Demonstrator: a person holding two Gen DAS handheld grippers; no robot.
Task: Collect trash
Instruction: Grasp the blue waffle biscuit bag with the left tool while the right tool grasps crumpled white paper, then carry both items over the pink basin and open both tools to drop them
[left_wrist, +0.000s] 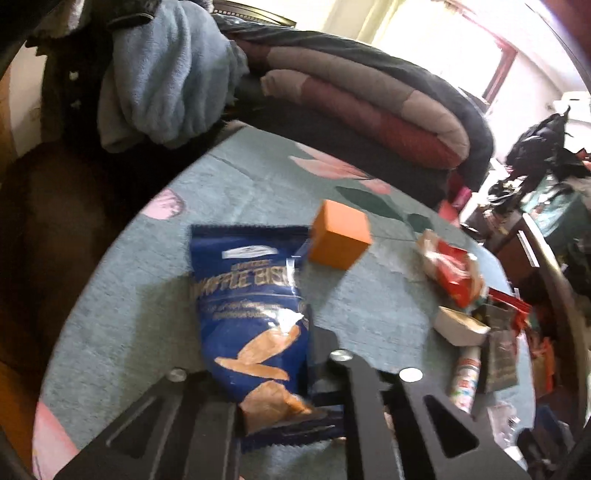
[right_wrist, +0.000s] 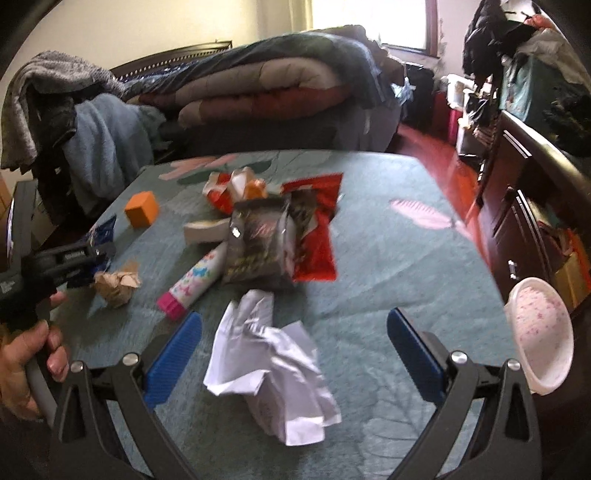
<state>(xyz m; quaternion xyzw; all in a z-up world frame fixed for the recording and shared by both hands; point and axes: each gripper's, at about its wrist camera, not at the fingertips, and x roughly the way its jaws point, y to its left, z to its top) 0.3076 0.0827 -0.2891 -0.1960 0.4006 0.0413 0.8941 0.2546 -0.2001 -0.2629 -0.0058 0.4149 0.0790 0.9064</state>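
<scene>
- Trash lies scattered over a teal flowered cover (right_wrist: 388, 258) across the middle of both views.
- Left gripper (left_wrist: 295, 413), at the bottom of its own view, has its jaws drawn together on the lower end of a blue waffle biscuit bag (left_wrist: 251, 295); in the right wrist view the same gripper (right_wrist: 94, 258) sits at the left edge with the bag's blue corner (right_wrist: 101, 230) poking out, a hand (right_wrist: 22, 369) around its handle.
- Right gripper (right_wrist: 293, 362) stands wide apart, its blue pads (right_wrist: 173, 354) either side of a crumpled white paper (right_wrist: 273, 373), not touching it.
- Just beside the left gripper's tip is a brown paper ball (right_wrist: 116, 286).
- Farther up lie a pink-capped tube (right_wrist: 195, 280), a dark snack bag (right_wrist: 258, 243), a red wrapper (right_wrist: 317, 229) and a white box (right_wrist: 205, 230).
- An orange cube (right_wrist: 142, 208) sits upper left, apart from the pile.
- A white bowl (right_wrist: 539, 332) is at the right edge.
</scene>
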